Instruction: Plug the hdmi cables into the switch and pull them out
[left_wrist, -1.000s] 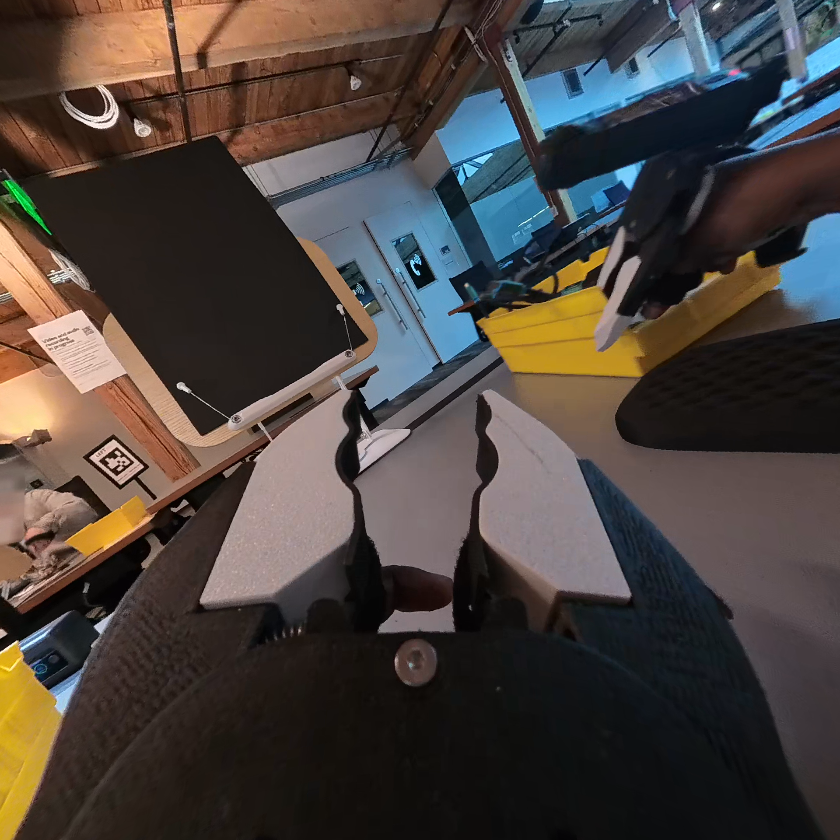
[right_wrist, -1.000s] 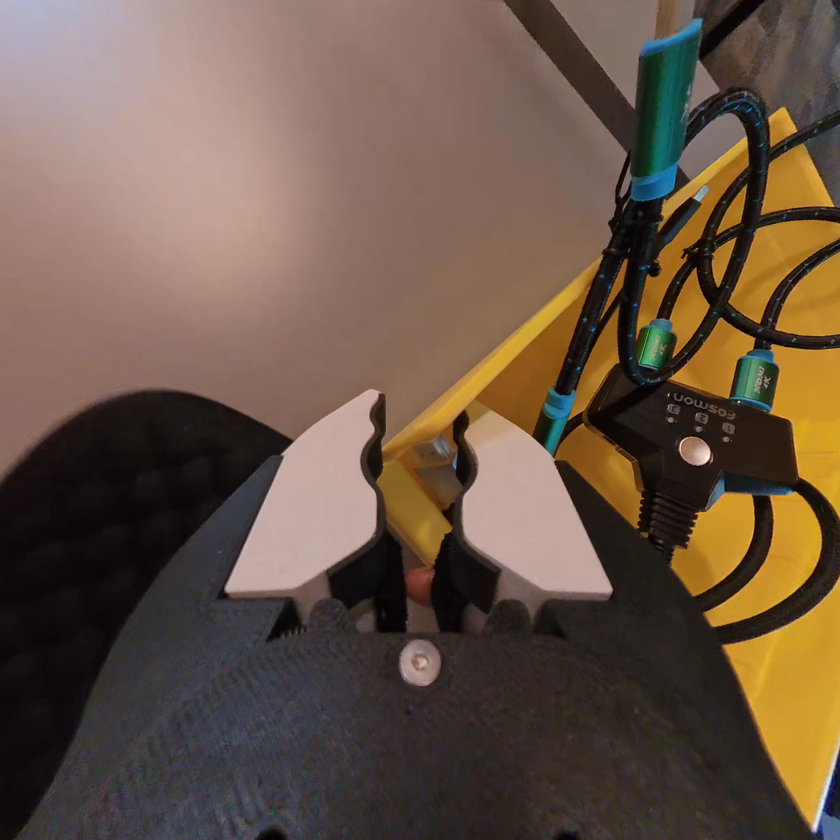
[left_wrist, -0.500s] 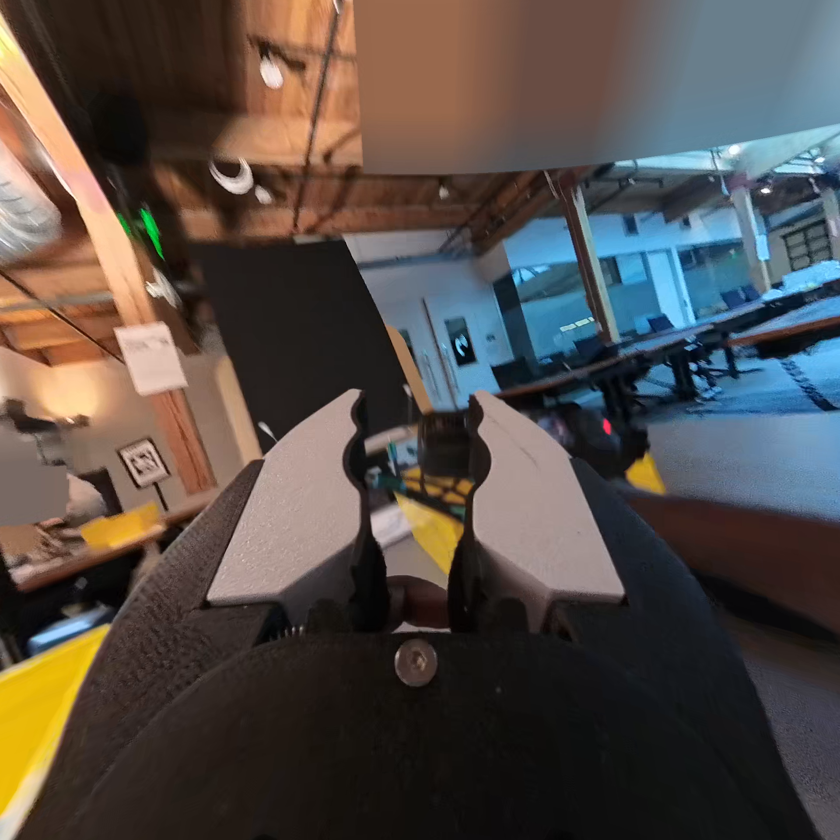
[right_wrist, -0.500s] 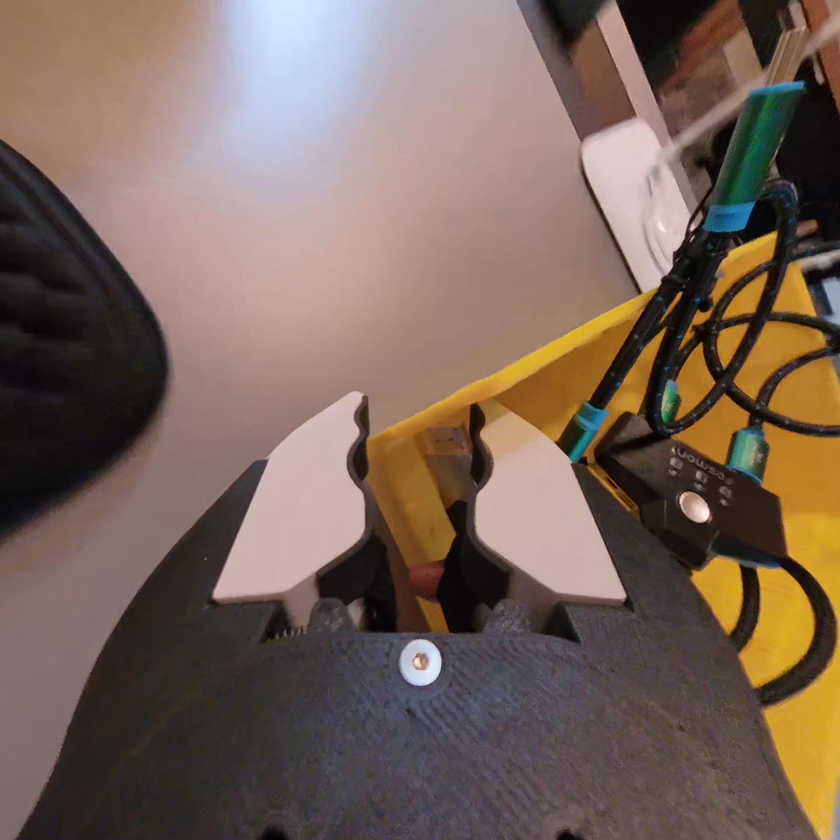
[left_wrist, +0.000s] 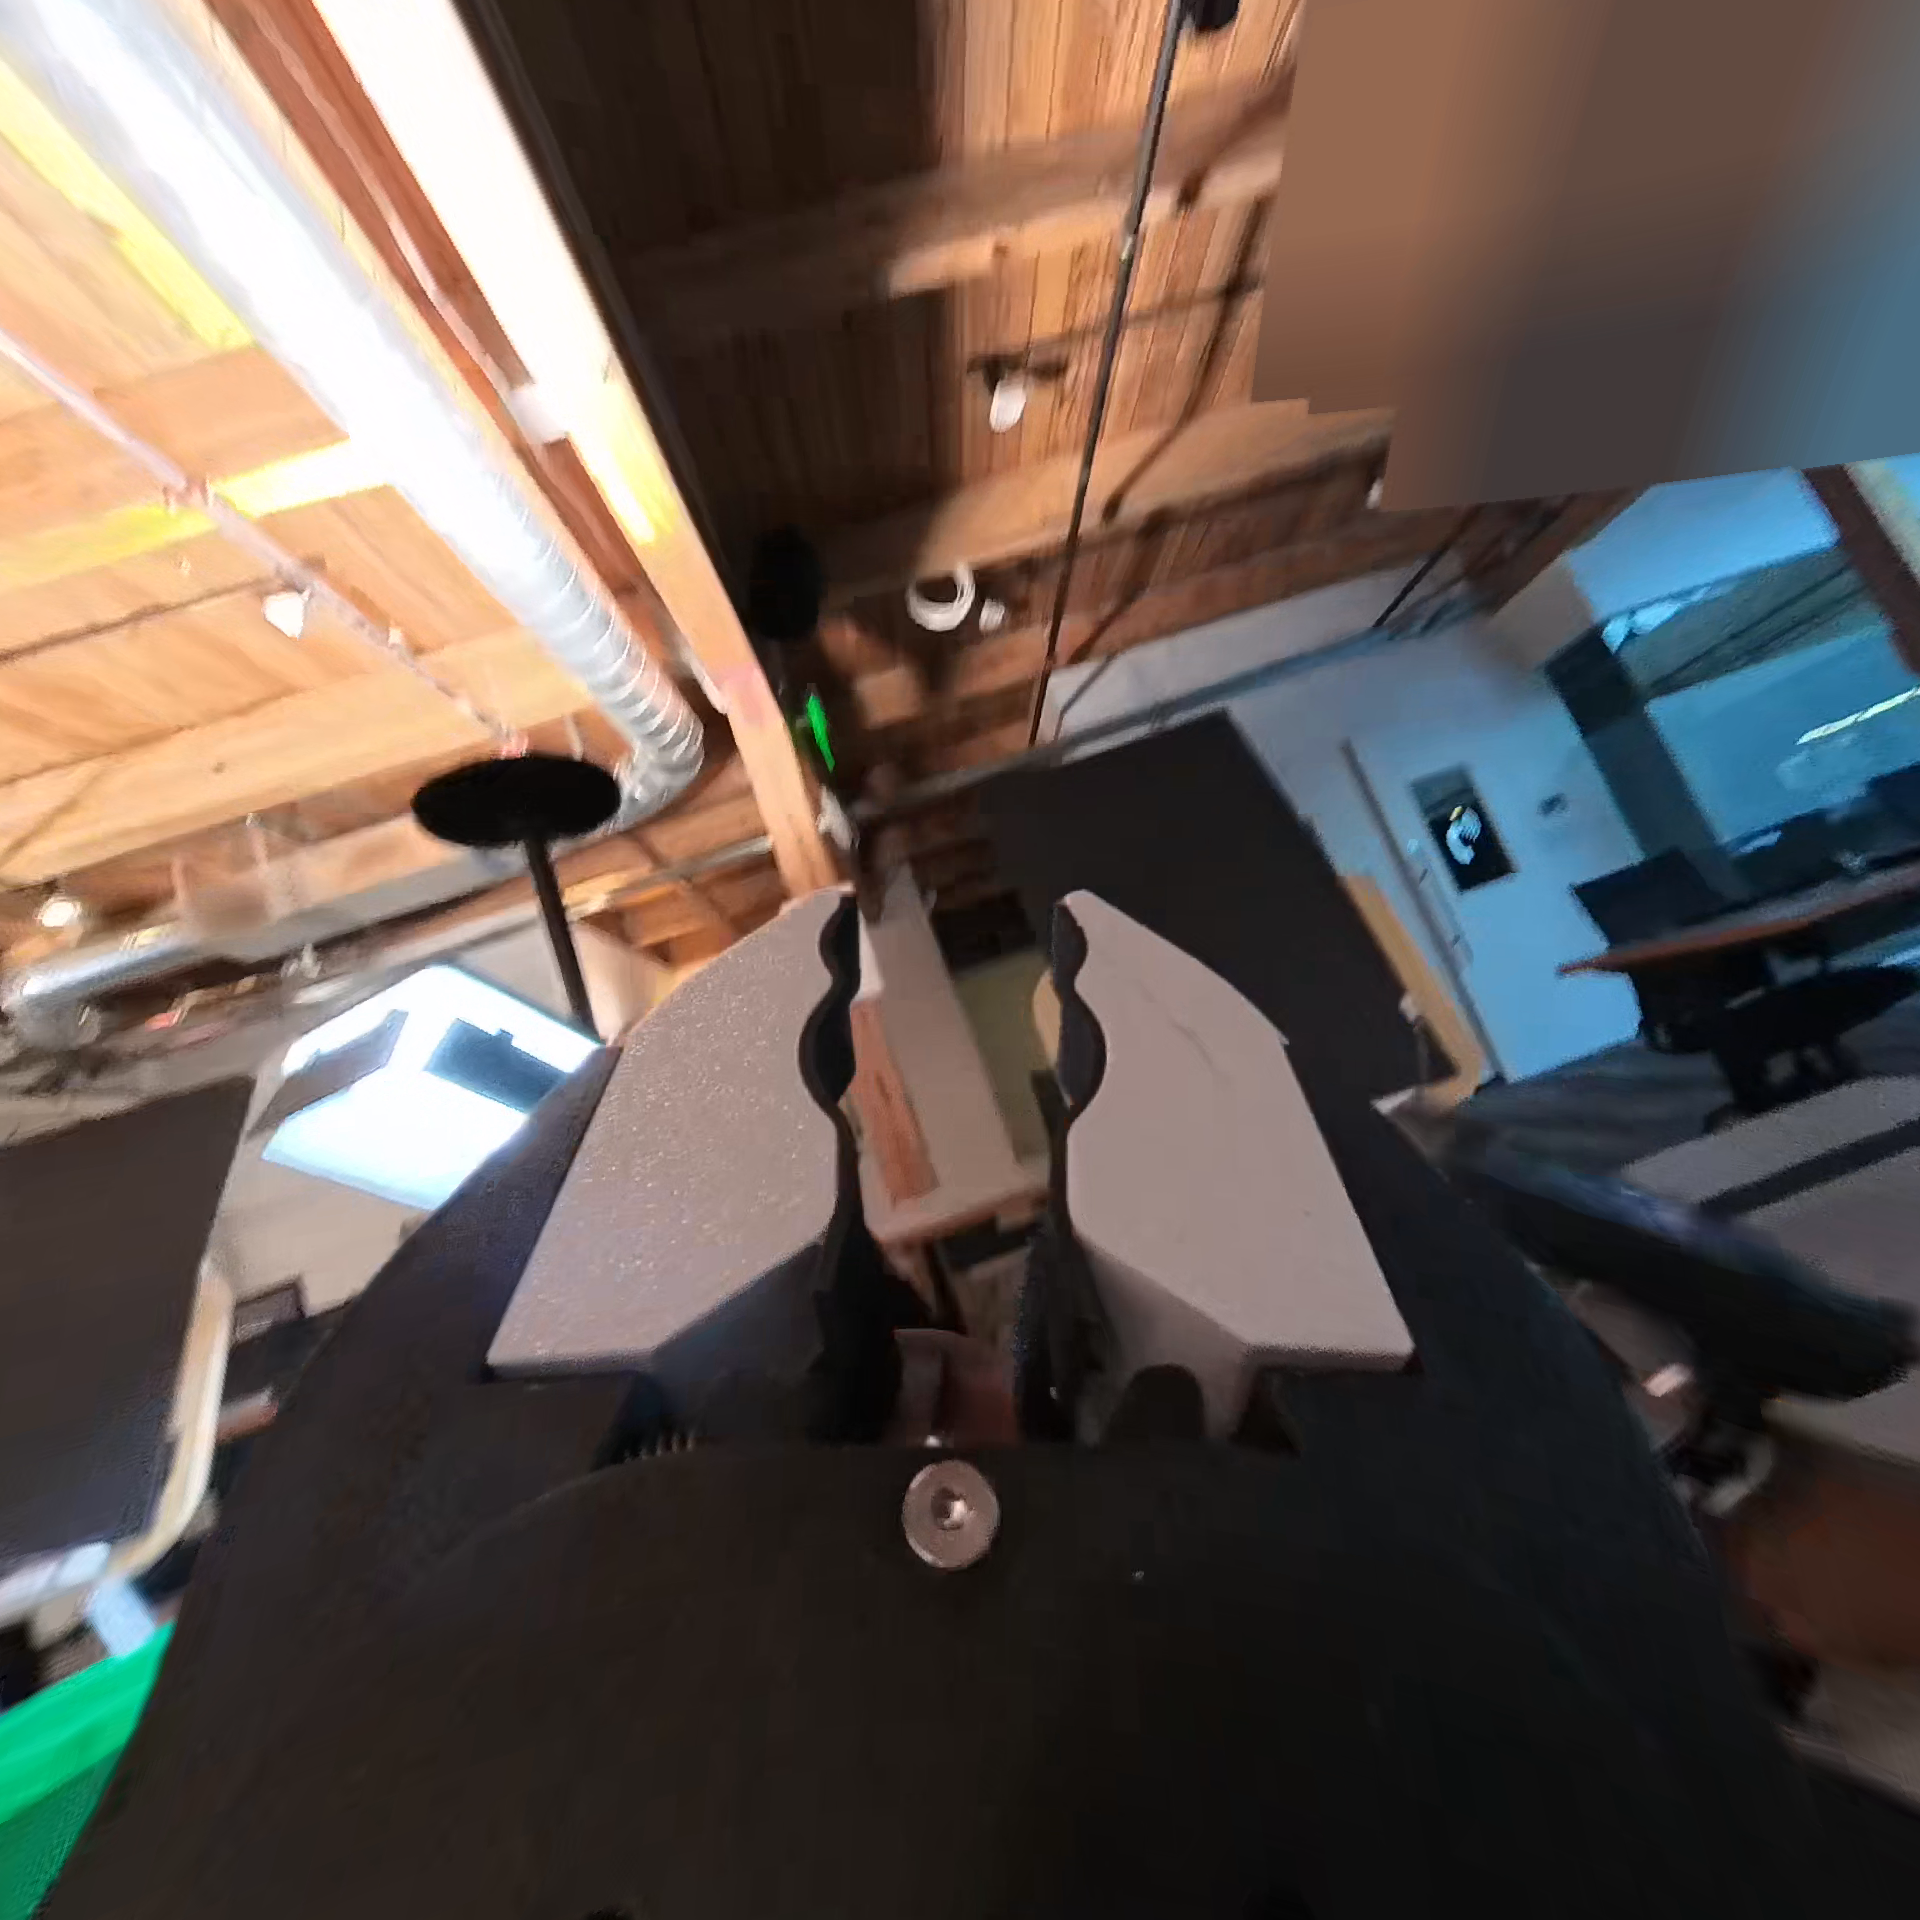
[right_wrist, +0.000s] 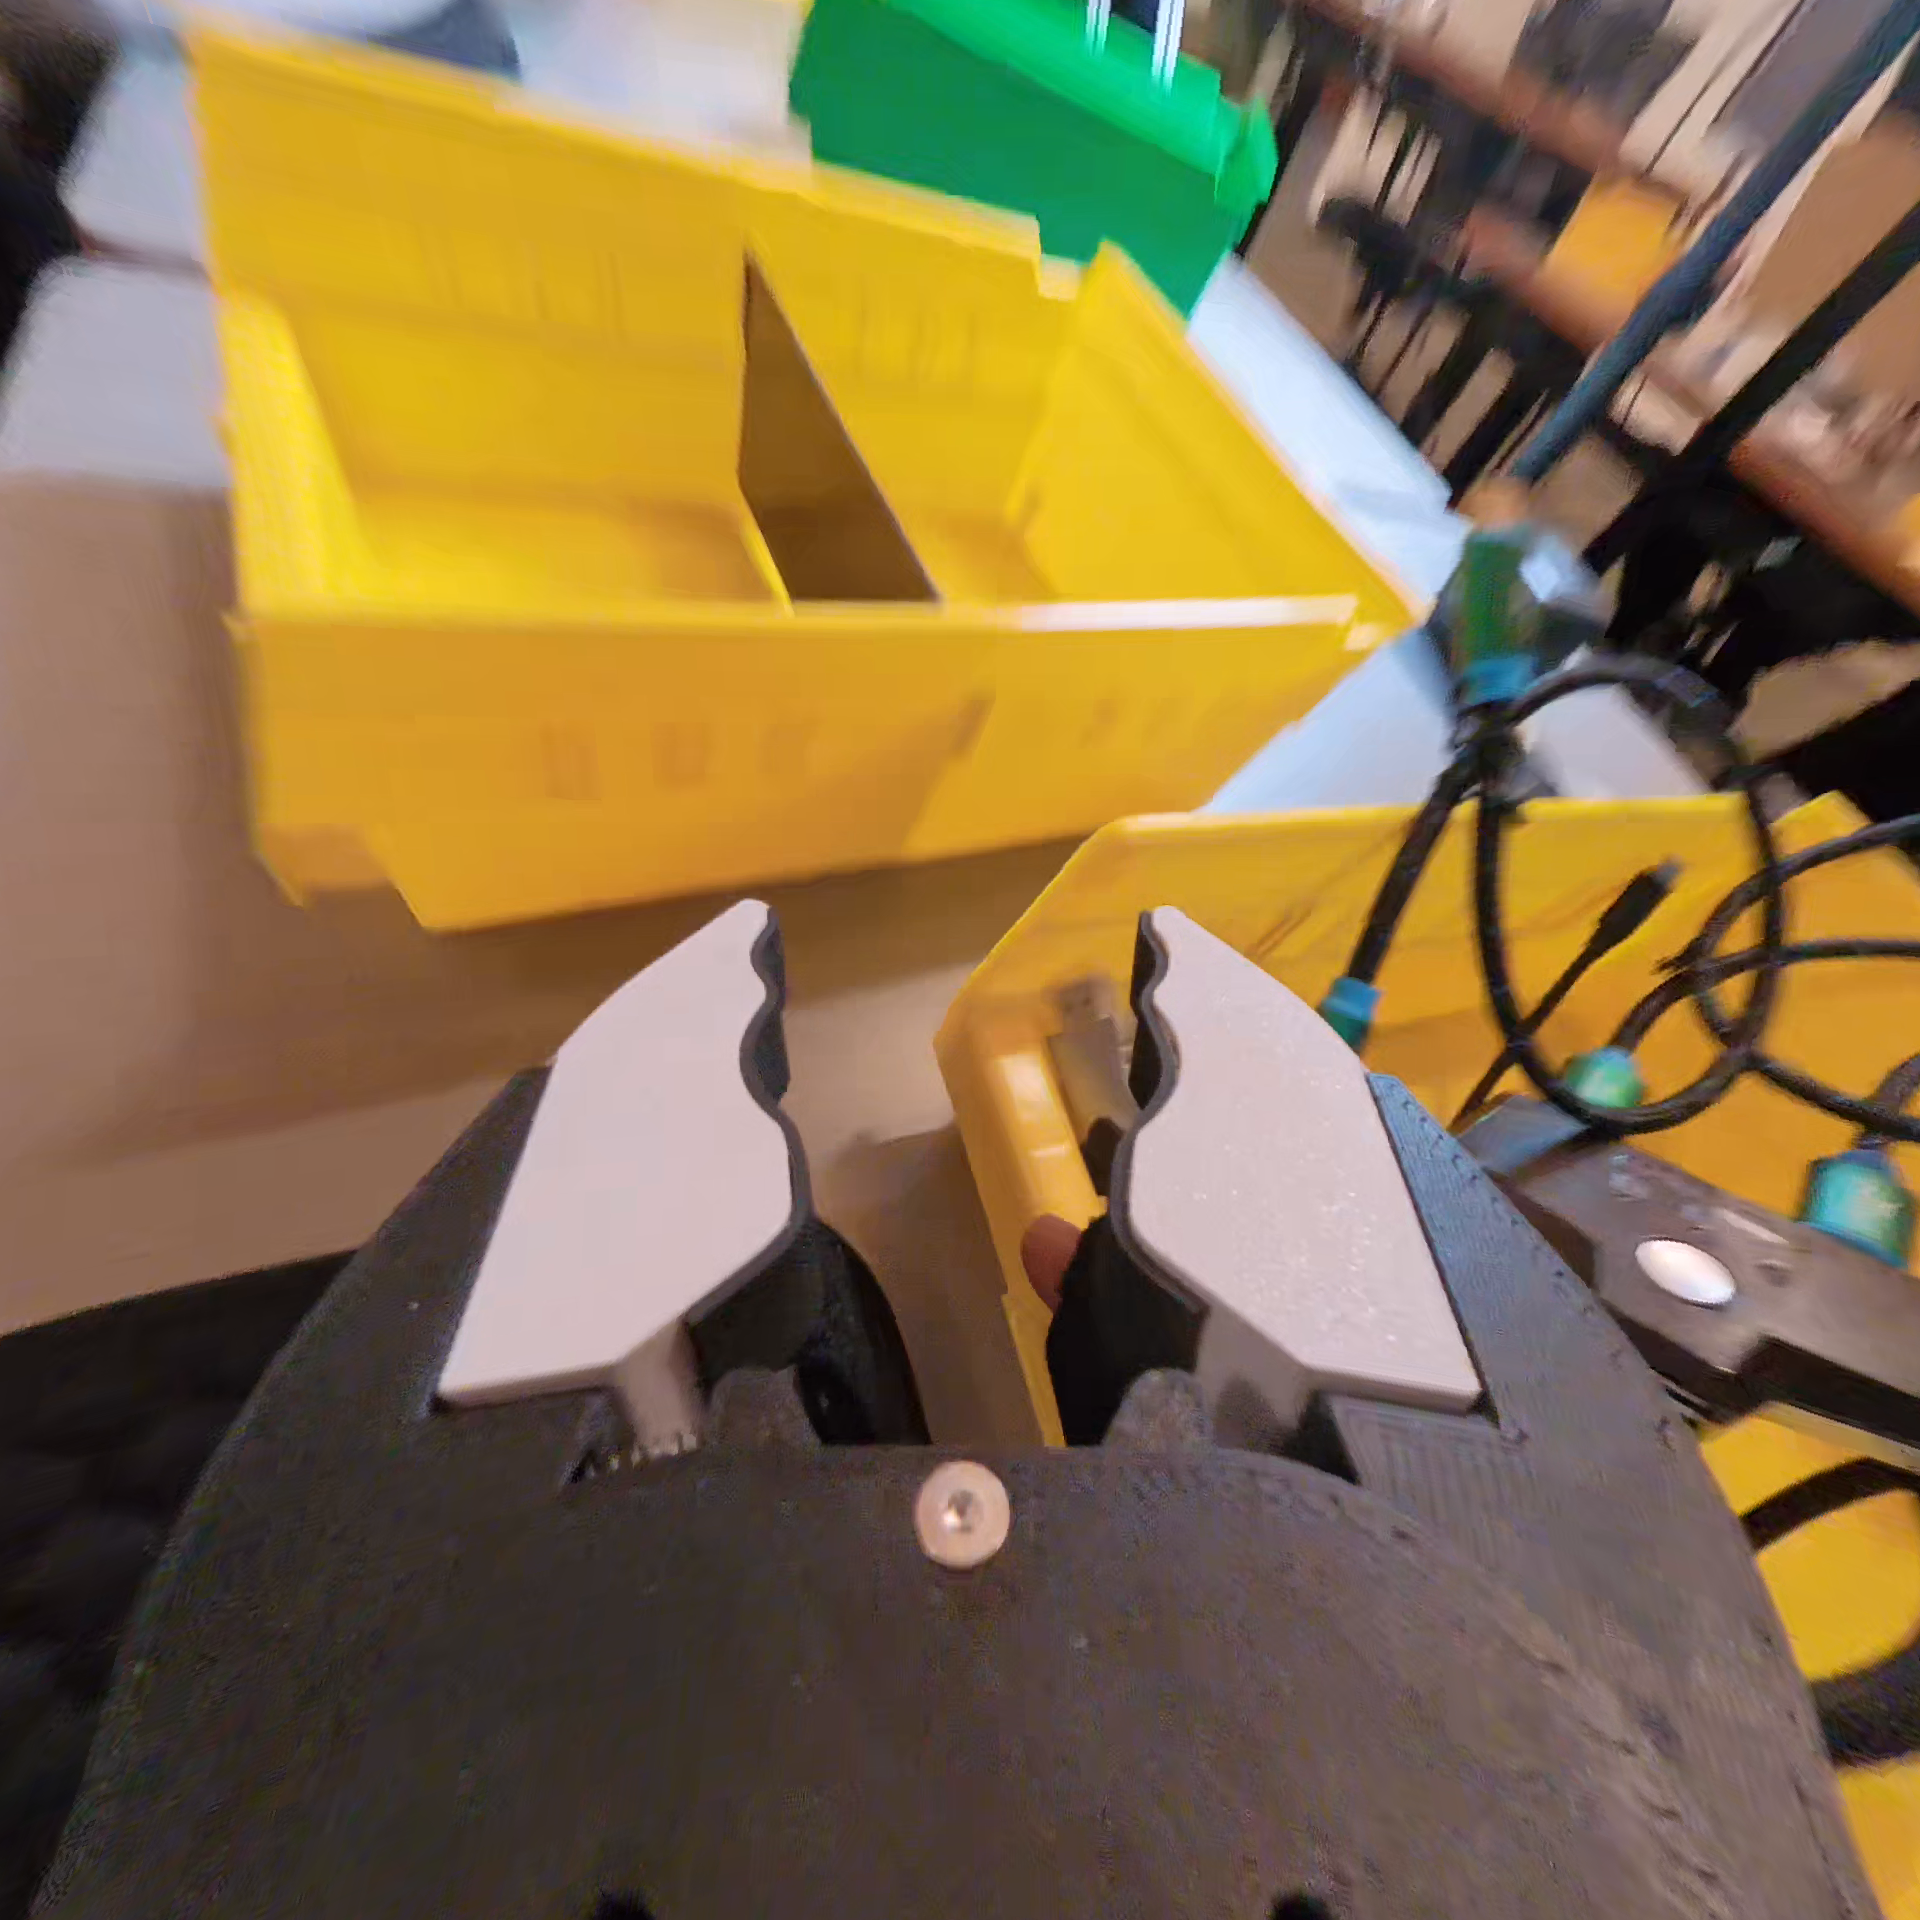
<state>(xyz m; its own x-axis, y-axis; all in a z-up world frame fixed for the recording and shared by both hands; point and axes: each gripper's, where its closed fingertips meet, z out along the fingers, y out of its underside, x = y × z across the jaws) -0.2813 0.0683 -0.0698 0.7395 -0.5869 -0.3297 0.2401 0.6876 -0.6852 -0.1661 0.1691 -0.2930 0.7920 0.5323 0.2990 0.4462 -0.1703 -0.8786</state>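
Note:
In the right wrist view, the black HDMI switch (right_wrist: 1683, 1288) lies in a yellow bin (right_wrist: 1247, 862) at the right, with black braided cables (right_wrist: 1496, 935) looped over it. Two green plugs (right_wrist: 1860, 1195) sit at its ports, and another green plug (right_wrist: 1507, 613) sticks up above the bin. A silver plug end (right_wrist: 1091, 1013) lies just inside the bin's near corner, beside my right finger. My right gripper (right_wrist: 956, 935) is open and empty and straddles that corner. My left gripper (left_wrist: 956, 935) is open and empty. It points up at the ceiling, with no task object in its view.
A second yellow bin (right_wrist: 623, 727) with a divider stands on the grey table (right_wrist: 156, 987) ahead of the right gripper. A green bin (right_wrist: 1018, 114) is behind it. Desks and chairs (left_wrist: 1766, 966) stand far off in the left wrist view. The left gripper's tips are roughly 25 cm from the right gripper's.
The left gripper has swung upward from the table toward the ceiling. The right gripper's jaws have opened wider, and it has turned to face the second yellow bin.

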